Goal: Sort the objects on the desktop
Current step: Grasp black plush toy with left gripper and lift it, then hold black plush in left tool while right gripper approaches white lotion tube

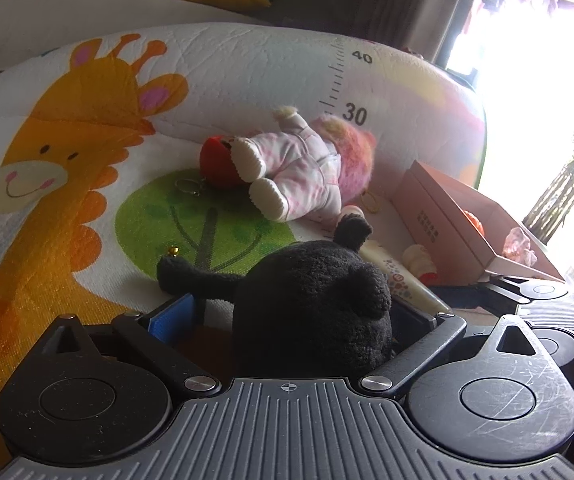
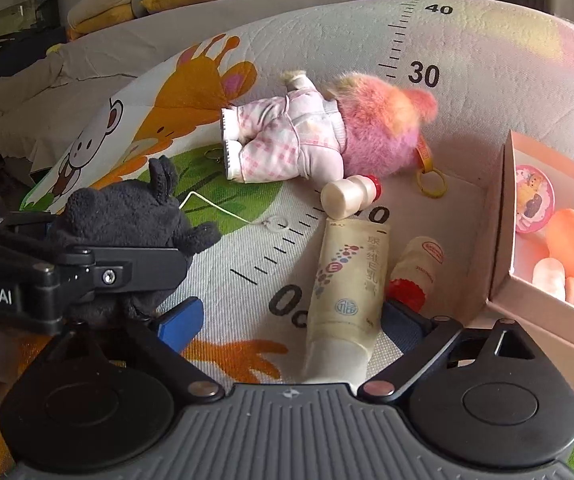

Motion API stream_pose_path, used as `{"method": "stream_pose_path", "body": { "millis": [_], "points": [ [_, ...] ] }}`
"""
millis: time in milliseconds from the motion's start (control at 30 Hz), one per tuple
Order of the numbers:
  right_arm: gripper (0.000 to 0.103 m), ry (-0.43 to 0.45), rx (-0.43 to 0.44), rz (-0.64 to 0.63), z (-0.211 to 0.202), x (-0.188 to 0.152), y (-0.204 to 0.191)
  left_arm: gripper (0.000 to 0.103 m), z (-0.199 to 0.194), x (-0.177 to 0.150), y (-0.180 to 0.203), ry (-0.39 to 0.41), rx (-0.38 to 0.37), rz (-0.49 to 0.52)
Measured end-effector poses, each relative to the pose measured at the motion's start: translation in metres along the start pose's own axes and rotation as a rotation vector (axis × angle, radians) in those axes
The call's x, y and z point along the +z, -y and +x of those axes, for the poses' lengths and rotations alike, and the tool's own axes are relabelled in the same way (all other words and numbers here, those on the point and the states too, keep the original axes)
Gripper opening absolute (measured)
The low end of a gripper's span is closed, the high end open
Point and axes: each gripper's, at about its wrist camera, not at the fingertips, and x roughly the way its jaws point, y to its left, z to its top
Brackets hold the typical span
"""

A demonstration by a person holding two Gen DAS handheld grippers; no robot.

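Black plush toy point(image 1: 319, 300), pink-checked doll point(image 2: 287, 140) (pink fur) — giraffe-print mat point(image 1: 67, 152)

A children's play mat point(image 2: 487, 52), printed with a giraffe point(image 1: 67, 160), a green tree and a black measuring scale, carries everything. At its centre lies a pink-haired doll point(image 2: 307, 136) in checked clothes; a small white bottle point(image 2: 349, 196) lies touching it at five o'clock, with a yellow ring point(image 2: 431, 182) beside the bottle at three o'clock. Further toward six o'clock a cream tube point(image 2: 347, 280) lies just beside a red-capped bottle point(image 2: 417, 272), and a pink cardboard box point(image 2: 499, 240) stands at three o'clock.
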Motion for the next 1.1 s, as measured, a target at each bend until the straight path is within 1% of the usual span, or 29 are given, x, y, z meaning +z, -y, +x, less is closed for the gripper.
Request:
{"method": "stream_pose_path", "body": {
  "millis": [133,200,333,467,533,567,600,1100],
  "points": [
    [0.095,-0.008,0.010,-0.009,0.003,0.005,-0.006,0.102,-0.001,0.000,-0.002,0.003,-0.009,-0.011],
    [0.089,-0.005,0.022,-0.021,0.000,0.002,-0.009,0.102,-0.001,0.000,-0.004,0.006,-0.014,-0.020],
    [0.084,0.018,0.036,-0.067,-0.010,-0.008,-0.015,0.102,-0.002,0.000,-0.006,0.010,-0.021,-0.036],
    [0.083,0.030,0.012,-0.027,-0.016,-0.014,-0.005,0.102,-0.002,0.001,-0.010,0.010,-0.021,-0.037],
    [0.086,0.035,-0.005,-0.001,-0.018,-0.018,0.001,0.102,-0.002,0.001,-0.009,0.009,-0.019,-0.035],
    [0.098,0.032,-0.014,0.011,-0.018,-0.021,0.004,0.102,-0.002,0.001,-0.010,0.009,-0.017,-0.033],
    [0.103,0.028,-0.022,0.023,-0.019,-0.023,0.007,0.102,-0.002,0.001,-0.009,0.009,-0.015,-0.032],
    [0.103,-0.079,-0.048,0.066,-0.027,-0.021,0.002,0.103,-0.001,0.001,-0.006,0.009,-0.006,-0.023]
  ]
}}
